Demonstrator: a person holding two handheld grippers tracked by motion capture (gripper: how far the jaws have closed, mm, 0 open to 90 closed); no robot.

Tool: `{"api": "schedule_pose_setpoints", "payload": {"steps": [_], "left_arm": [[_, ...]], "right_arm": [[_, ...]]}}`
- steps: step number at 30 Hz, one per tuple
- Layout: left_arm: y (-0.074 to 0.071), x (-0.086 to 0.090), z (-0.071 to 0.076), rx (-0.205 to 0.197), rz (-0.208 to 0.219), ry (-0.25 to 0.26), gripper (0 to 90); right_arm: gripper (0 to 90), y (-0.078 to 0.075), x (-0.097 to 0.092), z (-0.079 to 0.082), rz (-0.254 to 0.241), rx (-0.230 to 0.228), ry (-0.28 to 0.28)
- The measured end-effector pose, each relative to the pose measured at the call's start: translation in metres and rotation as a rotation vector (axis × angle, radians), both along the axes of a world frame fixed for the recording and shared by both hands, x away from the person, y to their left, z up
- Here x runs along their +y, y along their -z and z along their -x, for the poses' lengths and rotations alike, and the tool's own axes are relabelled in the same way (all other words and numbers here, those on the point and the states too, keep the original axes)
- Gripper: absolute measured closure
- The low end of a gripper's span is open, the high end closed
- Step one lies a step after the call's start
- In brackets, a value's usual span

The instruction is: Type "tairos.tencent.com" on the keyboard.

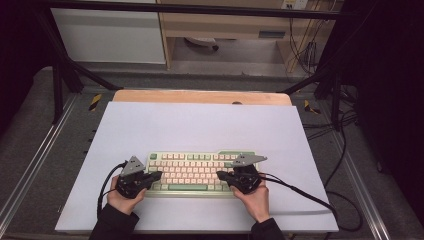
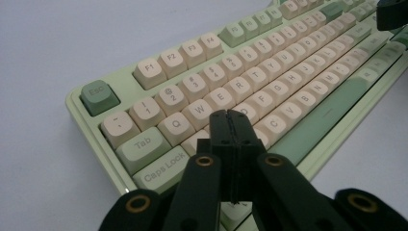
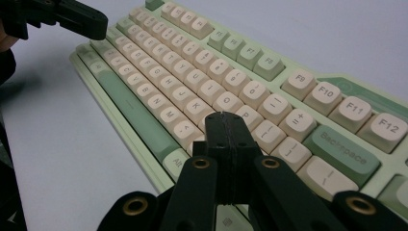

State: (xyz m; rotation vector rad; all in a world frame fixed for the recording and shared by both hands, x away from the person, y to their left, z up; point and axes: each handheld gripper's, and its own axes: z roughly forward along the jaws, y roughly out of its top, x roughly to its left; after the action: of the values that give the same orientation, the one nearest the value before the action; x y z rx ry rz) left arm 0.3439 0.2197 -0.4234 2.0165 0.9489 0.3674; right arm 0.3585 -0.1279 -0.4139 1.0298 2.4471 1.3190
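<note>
High view: a pale green keyboard [image 1: 196, 173] with cream keycaps lies on a white mat [image 1: 200, 125] toward the near edge of the table, its long side parallel to that edge. A person's two hands enter from below, each carrying a black gripper with a grey three-cornered plate on top and a trailing black cable. The left gripper [image 1: 156, 176] sits over the keyboard's left end, its tip pointing right across the outer key columns; the right gripper [image 1: 221, 175] sits over the right end, its tip pointing left. The two tips face each other and stand well apart, with the middle of the key field between them. Left gripper view: the jaws are pressed flat together with no gap and nothing between them; their joined tip [image 2: 232, 115] hangs over the letter keys just right of Caps Lock [image 2: 161, 168], near the home row; whether it touches a keycap cannot be told. The green Esc key [image 2: 98, 96] marks the far left corner, and the green space bar [image 2: 332, 113] runs along the near edge. Right gripper view: the jaws are likewise fully closed and empty; their tip [image 3: 225, 118] hangs over the keys near the P column, left of Backspace [image 3: 344, 151], contact again unclear. The other gripper appears at upper left, above the keyboard's far end.
</note>
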Motion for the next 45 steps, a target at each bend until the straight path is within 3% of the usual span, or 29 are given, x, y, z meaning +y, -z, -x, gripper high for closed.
{"api": "schedule_pose_setpoints", "payload": {"steps": [13,19,45], "left_arm": [[0.0,0.002,-0.001,0.0,0.005,0.002,89.9],[0.0,0.002,-0.001,0.003,0.007,0.001,89.9],[0.001,0.0,-0.002,0.007,0.005,0.006,89.9]], "right_arm": [[90.0,-0.005,0.027,-0.017,0.018,0.001,0.015],[90.0,0.002,0.039,-0.025,0.032,0.016,0.024],[90.0,0.016,0.043,-0.034,0.082,0.025,0.038]]}}
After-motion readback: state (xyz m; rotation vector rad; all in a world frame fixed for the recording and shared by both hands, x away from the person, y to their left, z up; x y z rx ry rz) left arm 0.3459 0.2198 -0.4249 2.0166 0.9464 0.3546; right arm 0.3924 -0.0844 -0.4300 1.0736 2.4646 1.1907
